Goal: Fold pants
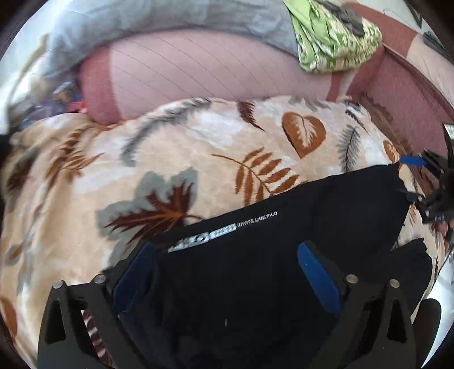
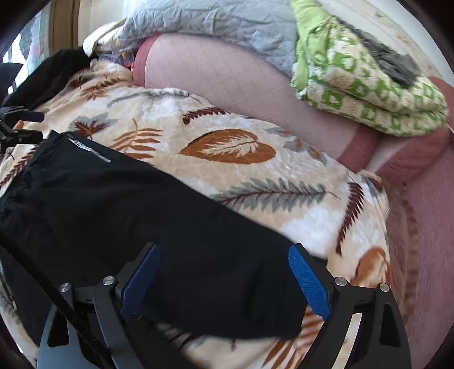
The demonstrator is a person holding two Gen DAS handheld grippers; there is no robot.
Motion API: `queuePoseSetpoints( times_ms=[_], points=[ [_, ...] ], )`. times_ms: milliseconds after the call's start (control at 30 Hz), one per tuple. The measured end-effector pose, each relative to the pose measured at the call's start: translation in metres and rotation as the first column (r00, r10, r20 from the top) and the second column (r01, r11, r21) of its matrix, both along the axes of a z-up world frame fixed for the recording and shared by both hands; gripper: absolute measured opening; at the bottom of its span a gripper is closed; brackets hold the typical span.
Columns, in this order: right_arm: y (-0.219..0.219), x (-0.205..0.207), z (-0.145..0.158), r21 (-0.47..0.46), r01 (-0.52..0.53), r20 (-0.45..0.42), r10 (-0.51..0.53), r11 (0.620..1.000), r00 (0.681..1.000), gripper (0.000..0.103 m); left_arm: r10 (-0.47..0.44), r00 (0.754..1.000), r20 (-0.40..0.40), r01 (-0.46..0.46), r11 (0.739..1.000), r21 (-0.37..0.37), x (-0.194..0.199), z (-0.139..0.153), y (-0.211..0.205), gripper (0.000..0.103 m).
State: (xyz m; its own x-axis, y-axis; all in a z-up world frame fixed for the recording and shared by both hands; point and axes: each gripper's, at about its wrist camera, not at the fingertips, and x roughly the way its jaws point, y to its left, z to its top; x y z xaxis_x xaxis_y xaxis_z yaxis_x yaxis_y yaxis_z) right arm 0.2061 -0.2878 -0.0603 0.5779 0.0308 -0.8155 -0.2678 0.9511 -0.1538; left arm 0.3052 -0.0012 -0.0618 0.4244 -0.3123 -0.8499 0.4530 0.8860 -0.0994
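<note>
A: Where are the pants?

B: One pair, black pants (image 1: pixel 283 227), flat on the leaf blanket (image 1: pixel 142 159) on the bed. Both grippers hang over them. White logo strip sits along the far edge in the left view.

A: Jaws?

B: Left gripper (image 1: pixel 227 281): jaws wide, cloth lies under the gap, not pinched as far as I can see. Right gripper (image 2: pixel 227 281): jaws wide too, over the narrow end of the pants (image 2: pixel 142 227). That end's edge runs just past the right blue pad (image 2: pixel 309 283).

A: Can each see the other?

B: Yes. Right gripper shows at the right rim of the left view (image 1: pixel 431 187), just beside the pants' corner. Left gripper sits at the left rim of the right view (image 2: pixel 20 127), near the logo corner.

A: Room to move?

B: Bare blanket (image 2: pixel 255 184) beyond the pants' far edge in both views. Past it, one pink bolster (image 2: pixel 227 85), touching the blanket's far edge. On top of that: one grey quilt (image 2: pixel 212 22), one green patterned bundle (image 2: pixel 369 90). To the right the blanket ends, with pink bedding (image 2: pixel 425 227) beside it.

A: Count?

B: Two grippers, four blue pads, one pair of pants, one blanket.
</note>
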Motion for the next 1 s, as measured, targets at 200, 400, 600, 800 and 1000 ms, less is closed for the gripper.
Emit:
queuePoseSetpoints(
  times_ms=[200, 400, 600, 800, 1000],
  points=[
    [-0.013, 0.060, -0.035, 0.058, -0.052, -0.083, 0.057, 0.997, 0.995, 0.095, -0.101, 0.992, -0.081, 0.104, 0.994, 0.032, 0.042, -0.040, -0.025, 0.097],
    [-0.017, 0.091, -0.069, 0.150, -0.073, -0.140, 0.094, 0.986, 0.986, 0.095, -0.181, 0.974, -0.136, 0.197, 0.974, 0.110, 0.055, -0.068, -0.042, 0.100],
    [-0.006, 0.090, -0.081, 0.151, -0.100, -0.145, 0.123, 0.983, 0.982, 0.068, -0.245, 0.959, -0.140, 0.256, 0.964, 0.068, 0.041, -0.050, -0.044, 0.019],
    [-0.001, 0.073, -0.063, 0.221, -0.073, -0.169, 0.112, 0.973, 0.979, 0.008, -0.231, 0.971, -0.067, 0.235, 0.970, 0.064, 0.018, -0.025, -0.040, 0.013],
    [0.010, 0.023, -0.022, 0.229, -0.037, -0.113, 0.064, 0.973, 0.991, 0.007, -0.208, 0.977, 0.047, 0.208, 0.978, -0.003, -0.043, 0.024, -0.021, 0.012]
  ],
)
